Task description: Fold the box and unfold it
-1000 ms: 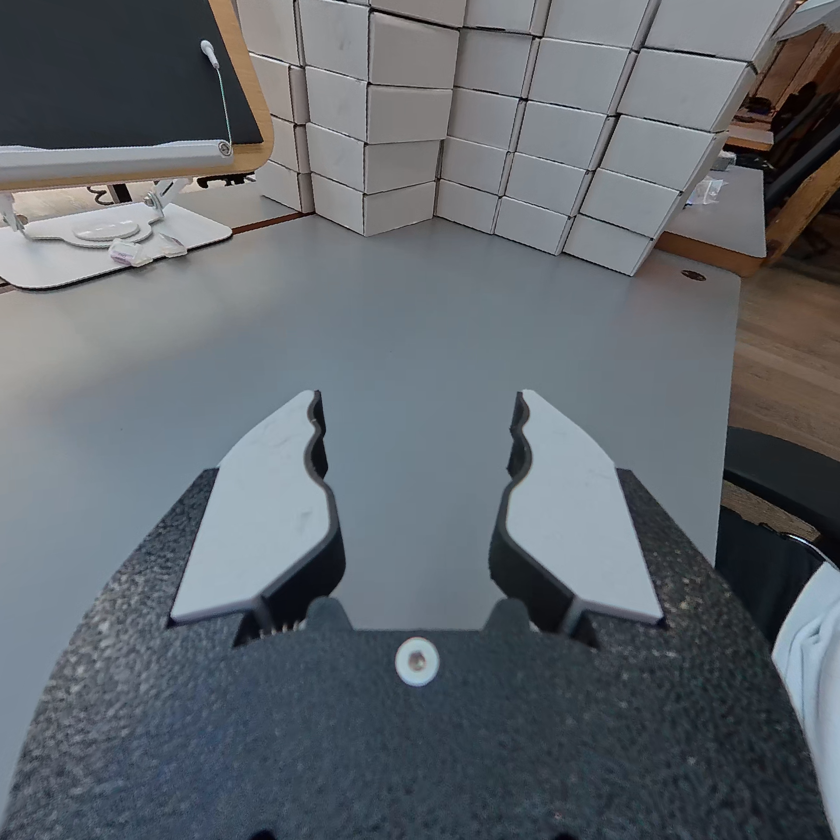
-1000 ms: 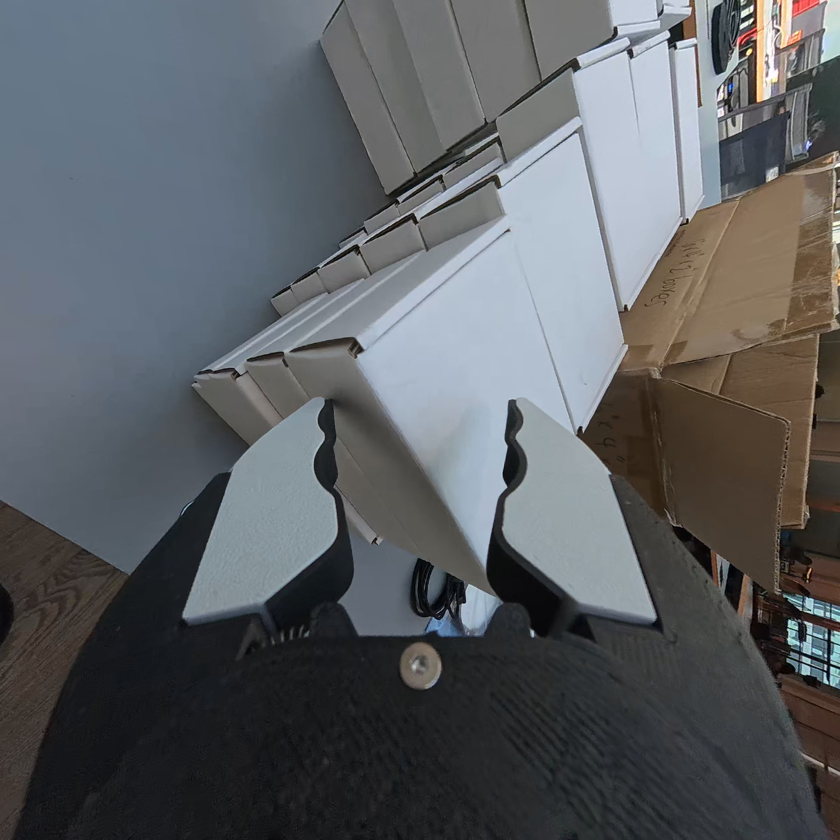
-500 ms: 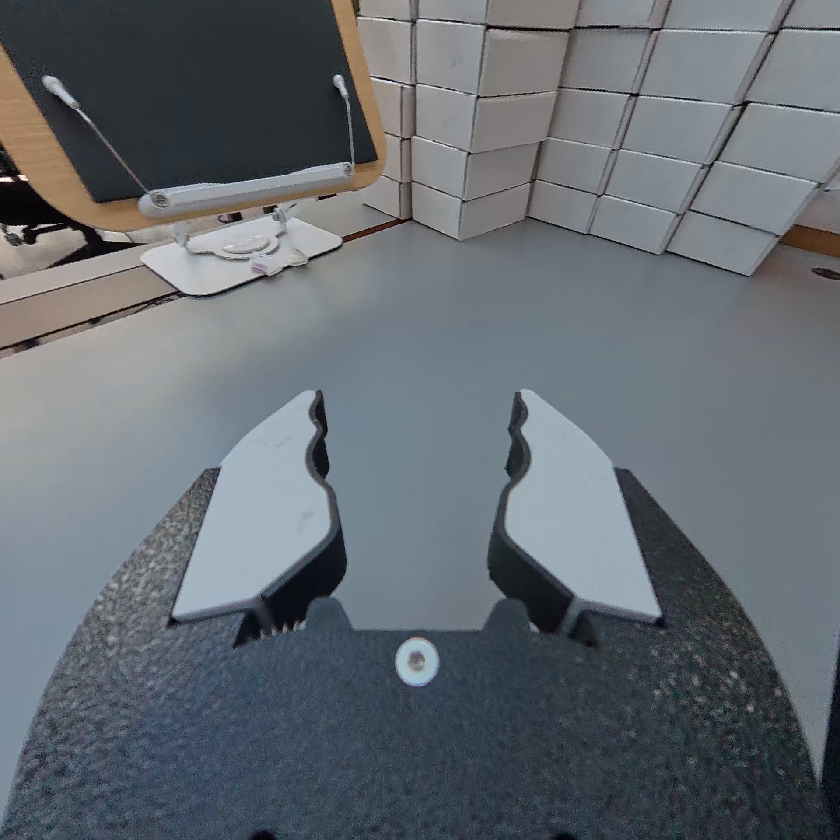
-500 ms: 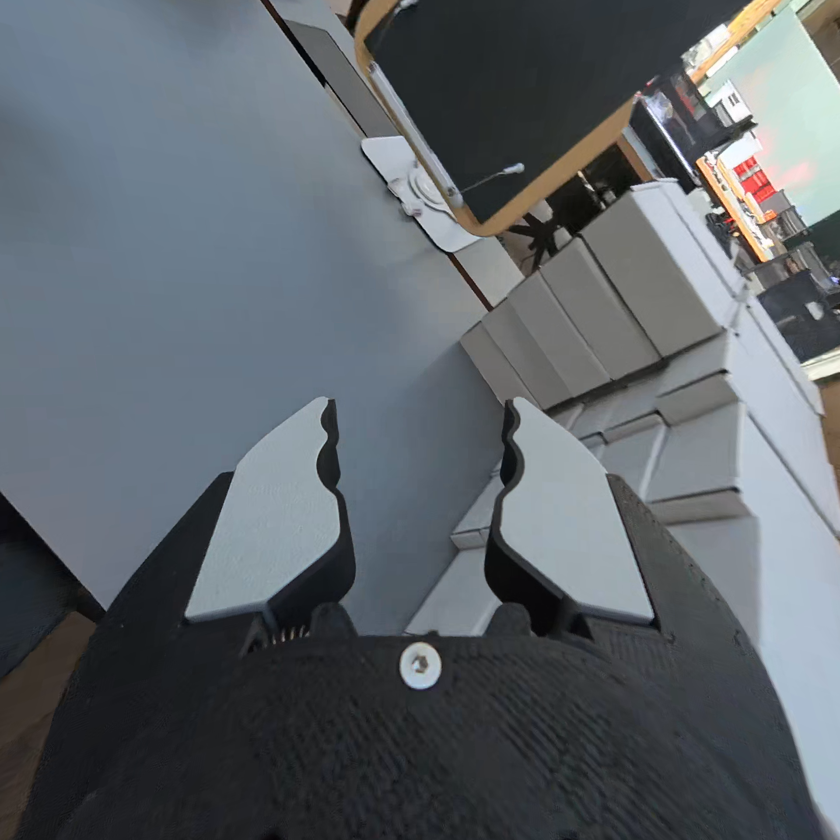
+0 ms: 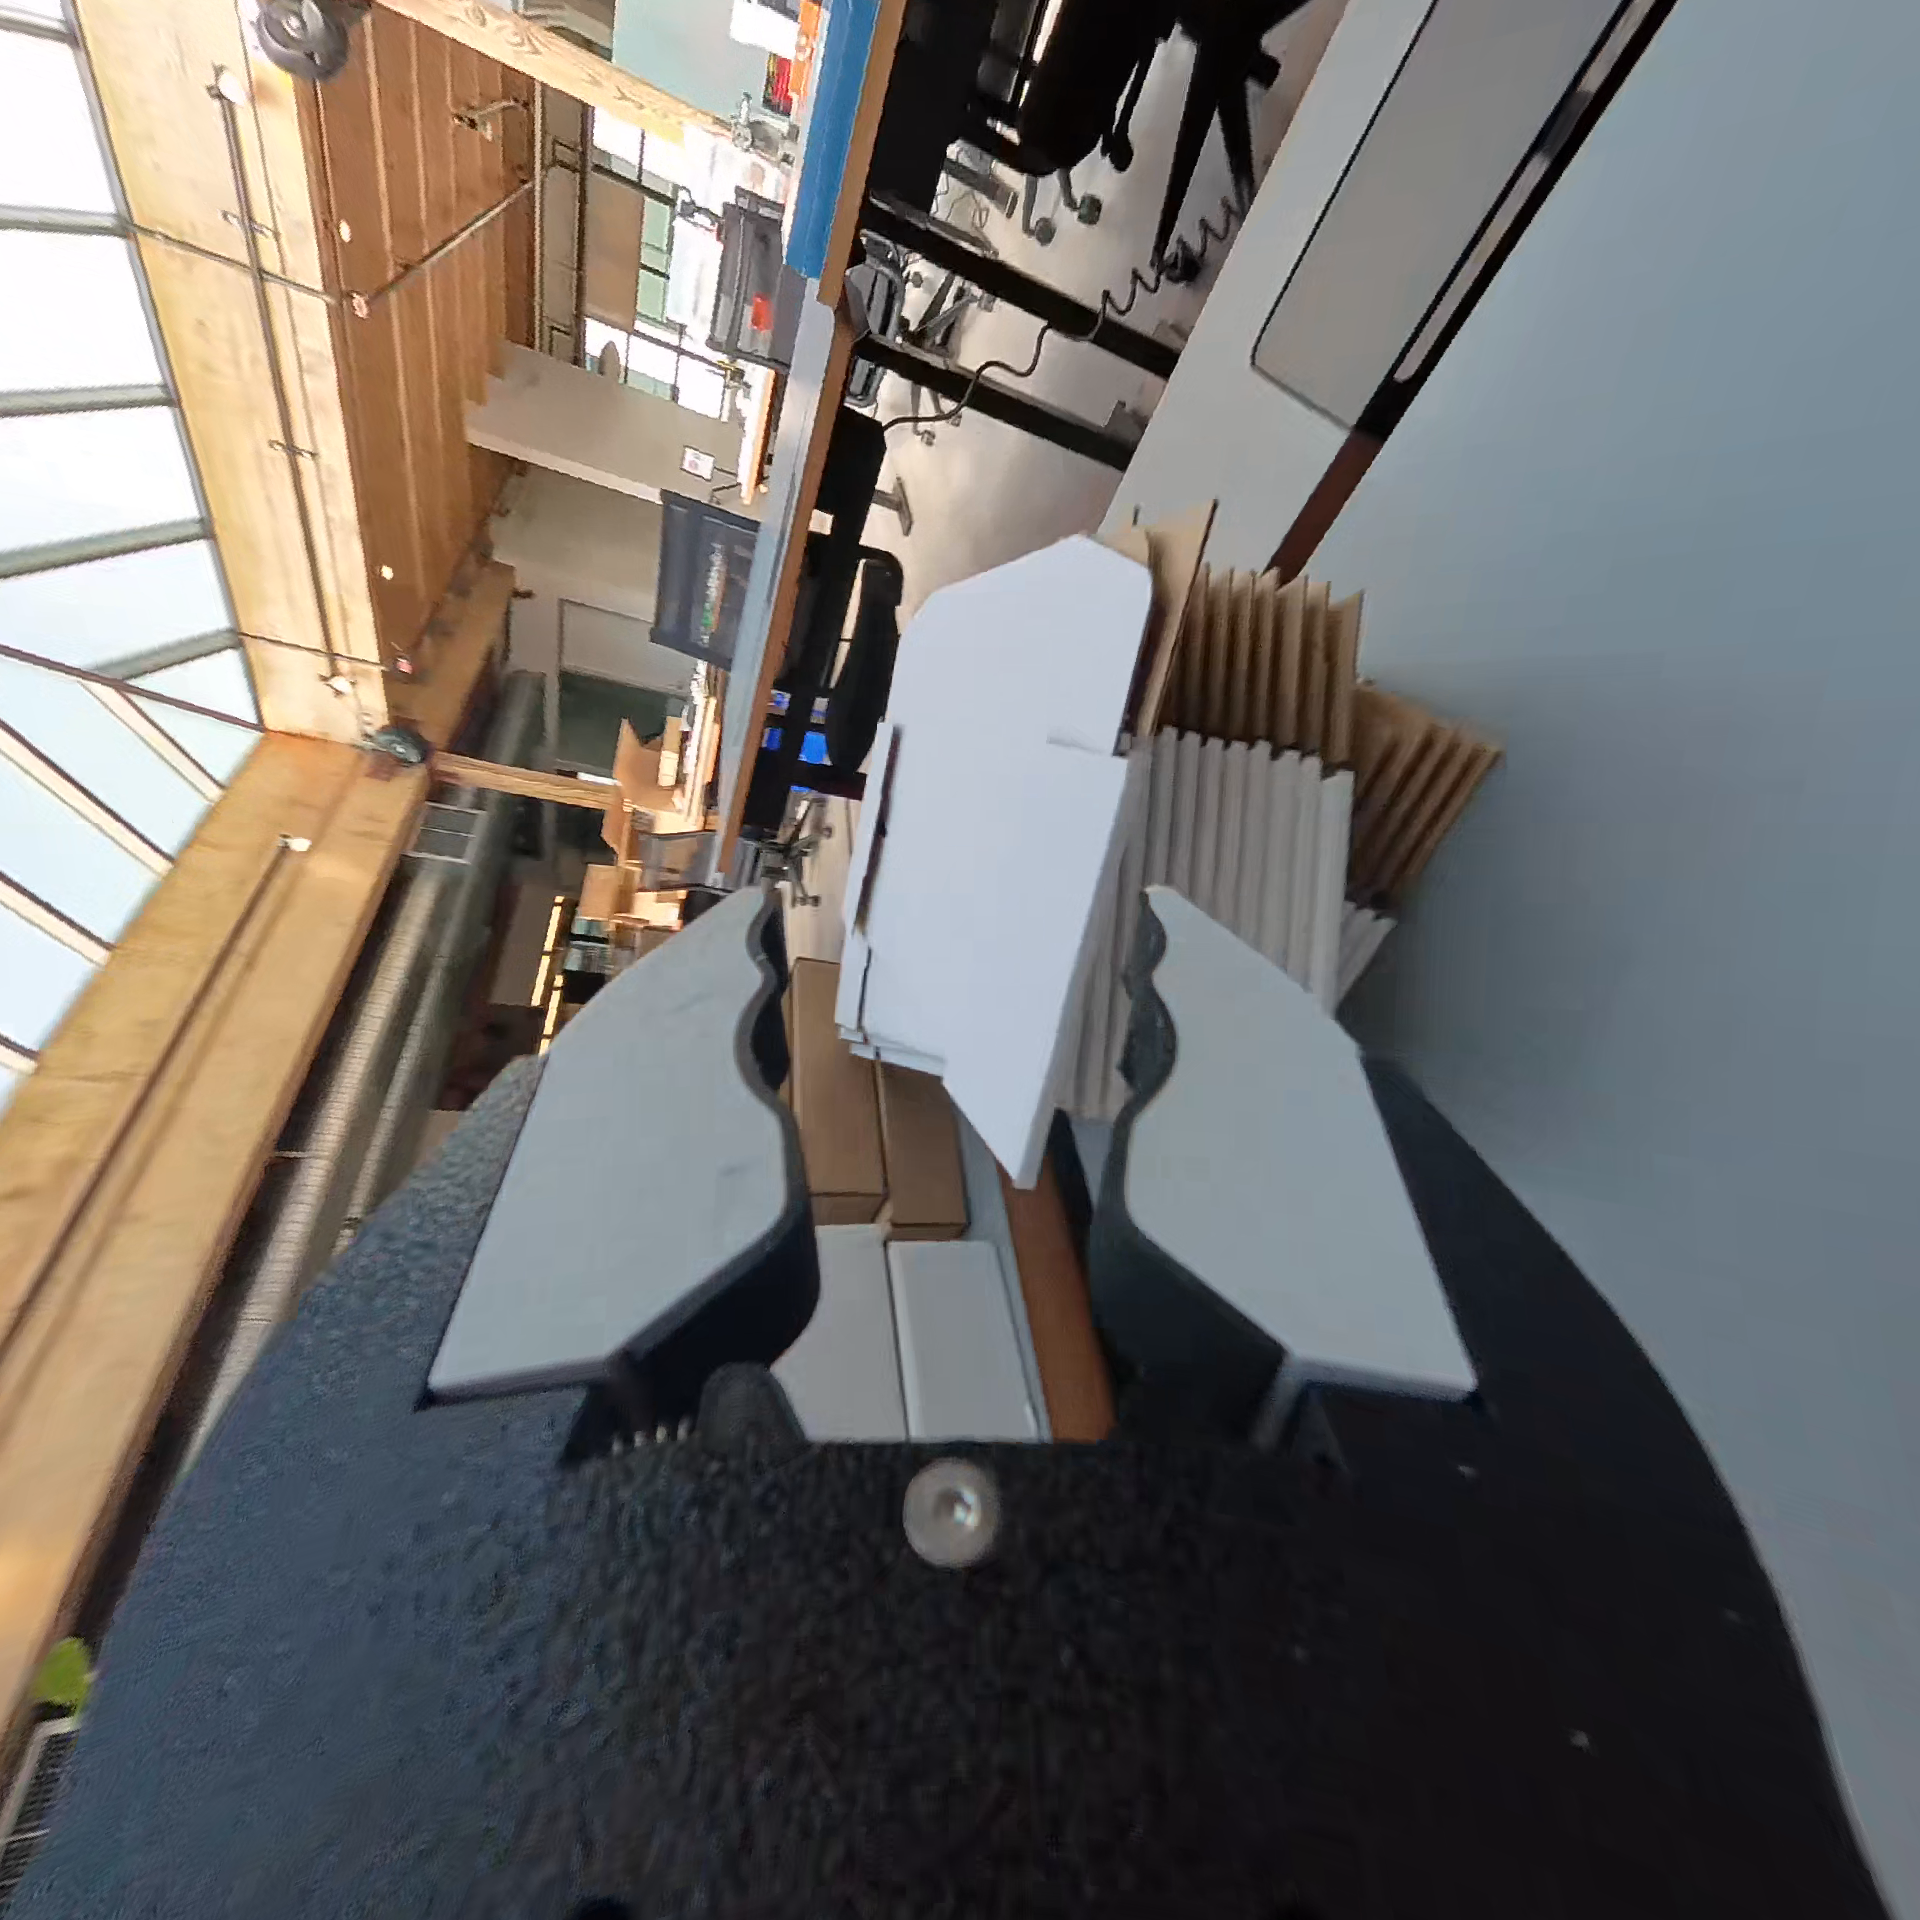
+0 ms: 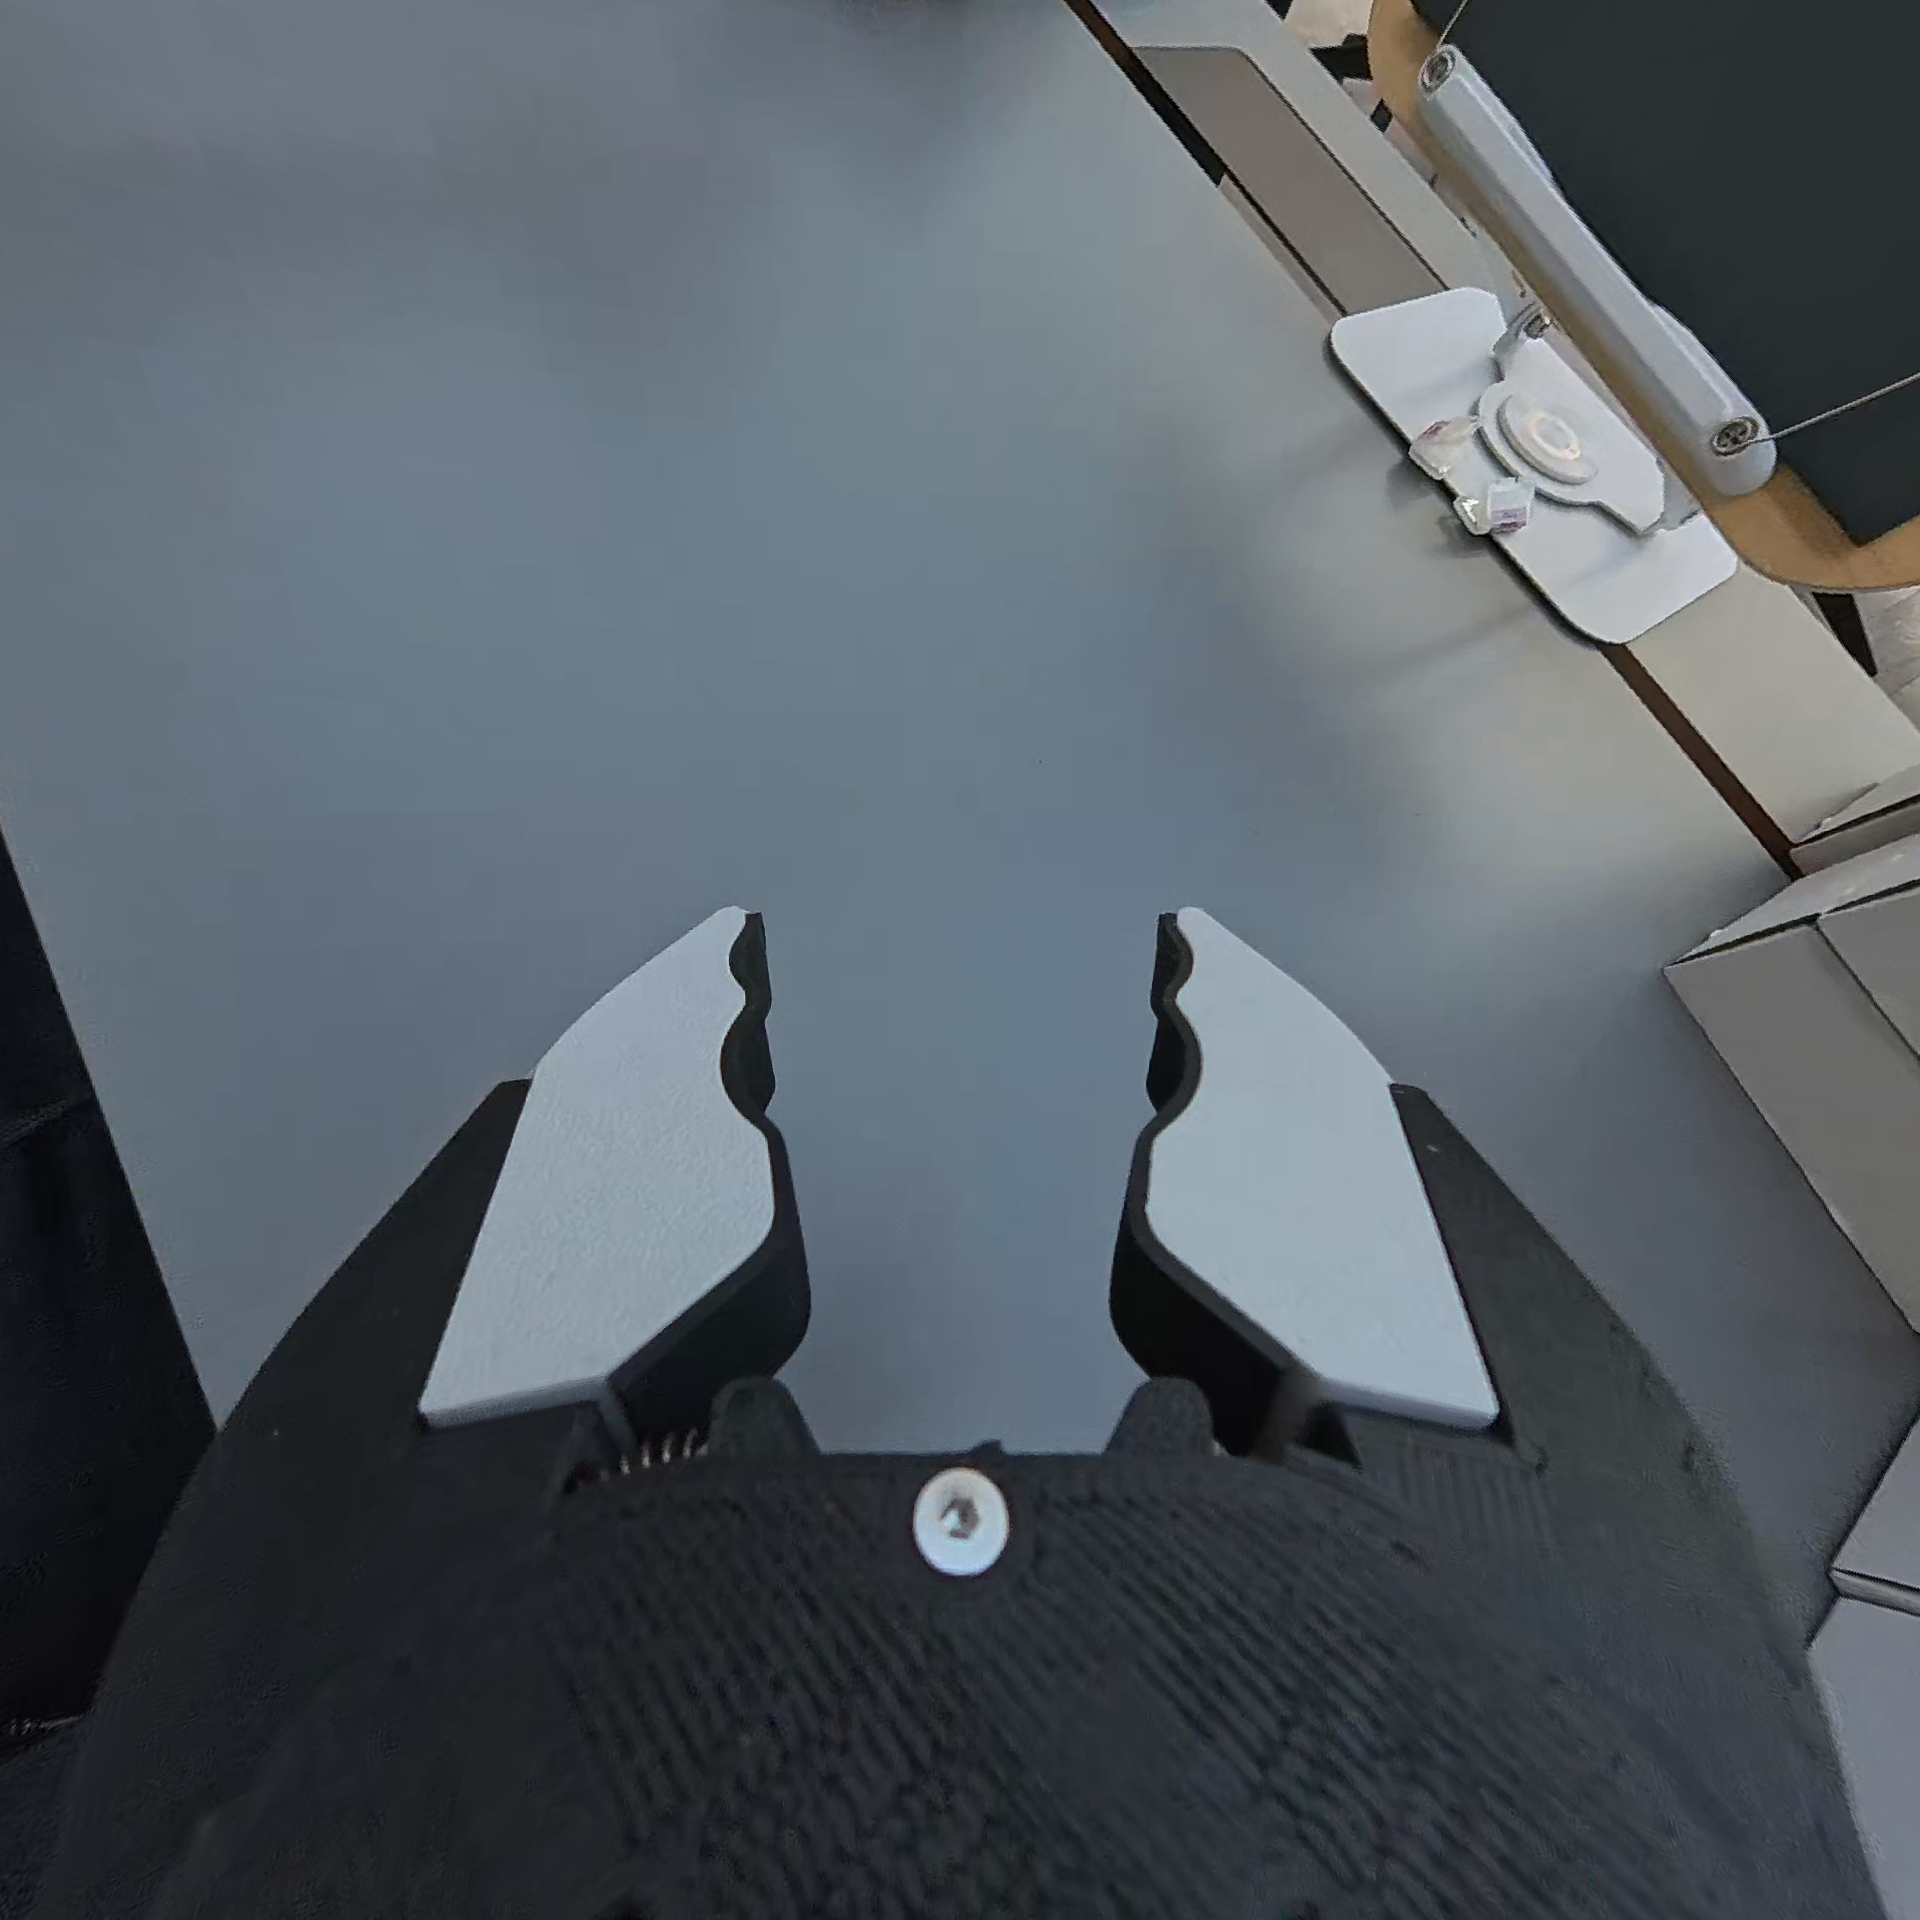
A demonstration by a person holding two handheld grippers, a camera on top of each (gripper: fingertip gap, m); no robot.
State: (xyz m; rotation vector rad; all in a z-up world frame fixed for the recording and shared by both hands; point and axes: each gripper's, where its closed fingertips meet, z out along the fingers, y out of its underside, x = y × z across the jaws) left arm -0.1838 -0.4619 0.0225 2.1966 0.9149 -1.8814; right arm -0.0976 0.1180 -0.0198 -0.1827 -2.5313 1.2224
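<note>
In the left wrist view, a stack of flat unfolded box blanks [image 5: 1236, 831], white and brown, stands on edge at the side of the grey table [image 5: 1683, 727]. One white blank [image 5: 987, 862] leans out in front of the stack. My left gripper [image 5: 958, 914] is open and empty and points at this blank. The blank's lower corner shows between the fingers; I cannot tell if it touches them. My right gripper [image 6: 961, 925] is open and empty above the bare grey table [image 6: 623, 520].
A black board on a white stand [image 6: 1538, 468] sits at the far right of the table. Folded white boxes [image 6: 1829, 1049] stand at the right edge. Brown and white boxes [image 5: 883, 1143] lie below the blanks. Desks and chairs stand beyond.
My left gripper has swung away from the table and box wall to face the stack of flat blanks. My right gripper has swung from the folded boxes to the bare table. Both stayed open.
</note>
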